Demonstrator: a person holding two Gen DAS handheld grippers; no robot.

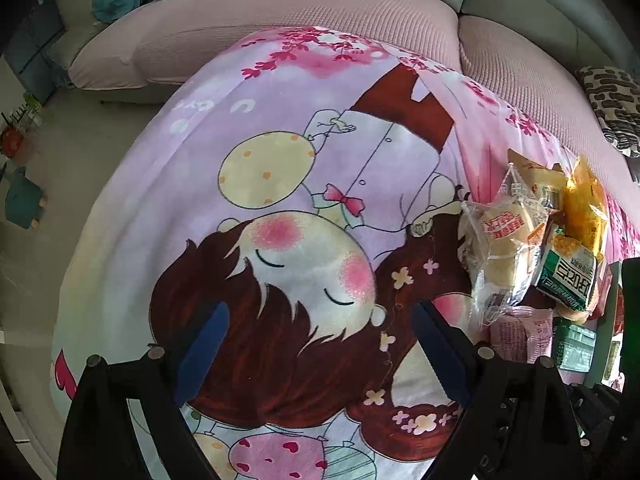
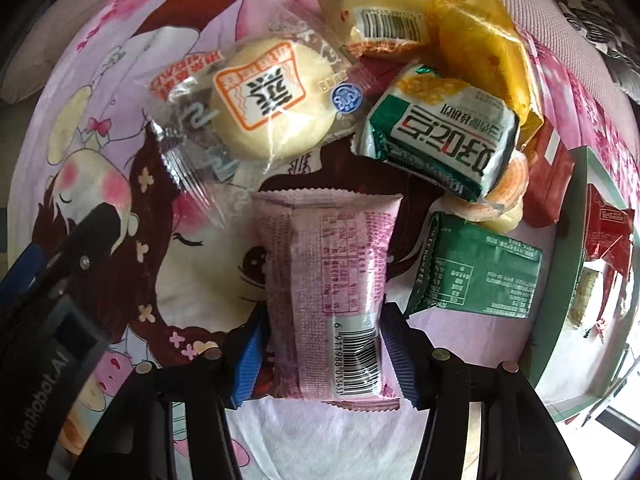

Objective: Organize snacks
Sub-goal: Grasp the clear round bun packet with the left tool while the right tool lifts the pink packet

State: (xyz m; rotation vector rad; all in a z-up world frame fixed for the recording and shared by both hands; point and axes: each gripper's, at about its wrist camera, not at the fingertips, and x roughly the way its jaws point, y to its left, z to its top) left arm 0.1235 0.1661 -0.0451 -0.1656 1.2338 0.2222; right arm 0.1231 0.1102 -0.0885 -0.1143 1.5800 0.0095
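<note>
We work over a surface [image 1: 140, 200] draped in a pink cartoon blanket [image 1: 280, 168], a pink-covered sofa [image 1: 320, 4] behind. Our left gripper [image 1: 320, 344] hangs with jaws wide and empty; our right gripper [image 2: 320, 344] has jaws pressing a pink snack packet [image 2: 328, 280].

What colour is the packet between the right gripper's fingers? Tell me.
Pink packet, clearest in the right wrist view.

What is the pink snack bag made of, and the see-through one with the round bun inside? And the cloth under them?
The pink snack bag looks like thin matte plastic film: zigzag sealed ends, printed barcode. The see-through bag seems glossy clear plastic, crinkled and shiny, with the bun showing through. The cloth looks like soft printed fabric, slightly fuzzy, with a cartoon picture on it.
</note>
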